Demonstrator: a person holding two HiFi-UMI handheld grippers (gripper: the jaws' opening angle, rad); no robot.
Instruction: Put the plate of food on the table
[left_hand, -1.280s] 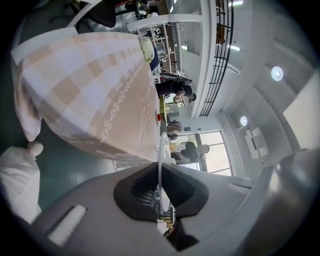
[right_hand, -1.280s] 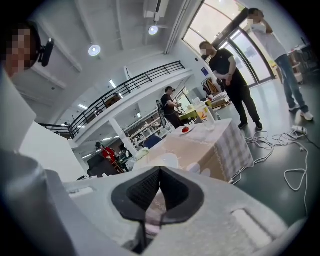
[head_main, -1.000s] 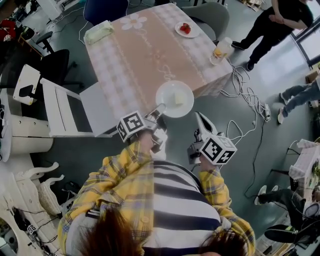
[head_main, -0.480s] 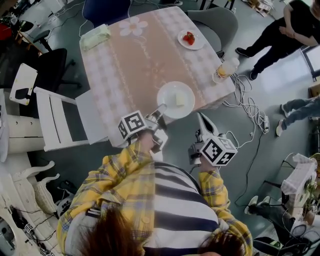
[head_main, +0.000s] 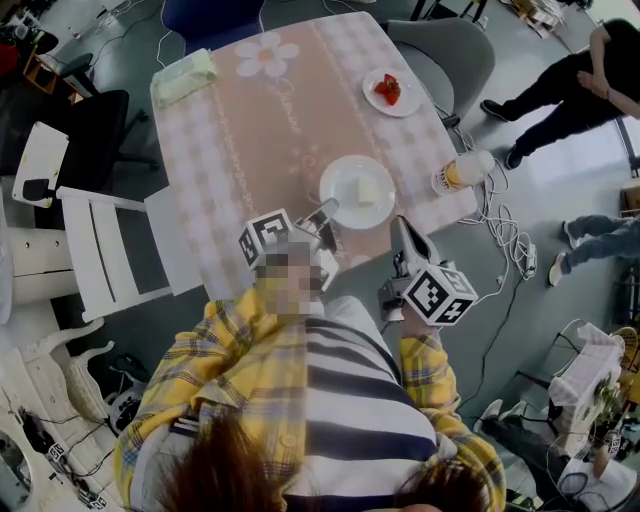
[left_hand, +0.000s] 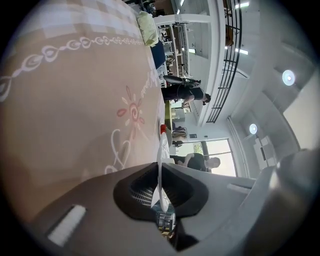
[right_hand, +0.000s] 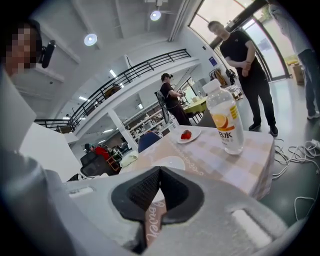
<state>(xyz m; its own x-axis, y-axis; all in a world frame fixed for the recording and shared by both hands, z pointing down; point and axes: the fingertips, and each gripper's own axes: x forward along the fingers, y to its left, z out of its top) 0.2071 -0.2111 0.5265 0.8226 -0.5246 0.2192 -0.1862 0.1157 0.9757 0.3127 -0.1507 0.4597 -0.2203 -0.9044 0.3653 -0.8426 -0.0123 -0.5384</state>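
A white plate (head_main: 352, 192) with a pale piece of food (head_main: 369, 190) hangs over the near part of the pink checked table (head_main: 260, 130). Whether it touches the cloth I cannot tell. My left gripper (head_main: 328, 212) is shut on the plate's near rim. In the left gripper view the rim of the plate (left_hand: 161, 150) runs edge-on between the jaws of that left gripper (left_hand: 160, 175). My right gripper (head_main: 398, 228) sits to the right of the plate, by the table's near corner, shut on nothing. The right gripper view shows this right gripper (right_hand: 160, 172) with the plate (right_hand: 170, 162) beyond it.
A small plate with a strawberry (head_main: 391, 91) and an orange drink bottle (head_main: 462, 172) stand on the table's right side; a pale green pack (head_main: 183, 75) lies at the far left corner. A white chair (head_main: 100, 250) stands left; cables (head_main: 500, 220) and a standing person (head_main: 580, 80) are right.
Both grippers have moved forward toward the table. The plate, earlier at the table's near edge, is now farther over the tabletop. The left gripper's hold is the same.
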